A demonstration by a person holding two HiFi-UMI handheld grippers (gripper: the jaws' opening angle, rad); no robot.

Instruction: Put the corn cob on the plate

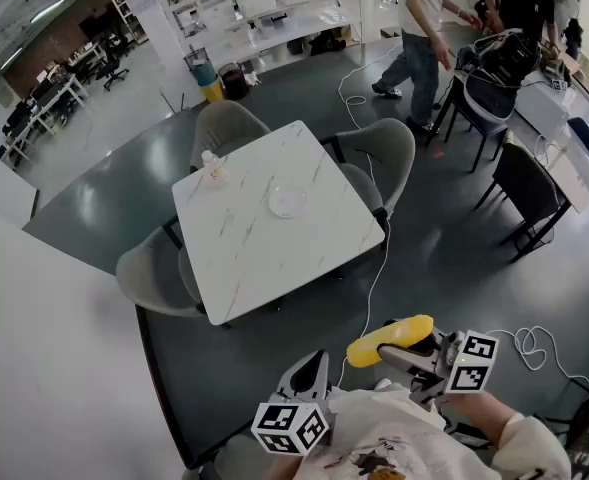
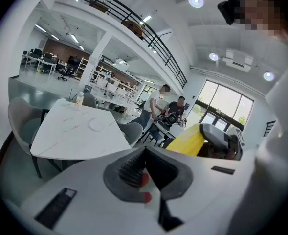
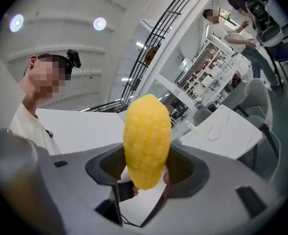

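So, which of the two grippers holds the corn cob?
The right gripper: the yellow corn cob sits clamped between its jaws. The left gripper has its jaws together with nothing between them.

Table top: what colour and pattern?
The table top is white with faint grey marble veining; head view shows it best.

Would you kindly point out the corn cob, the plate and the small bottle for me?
corn cob [image 3: 146, 138]: right gripper view, middle of its kernels.
plate [image 1: 286, 202]: head view, its bare centre.
small bottle [image 1: 212, 169]: head view, its body.
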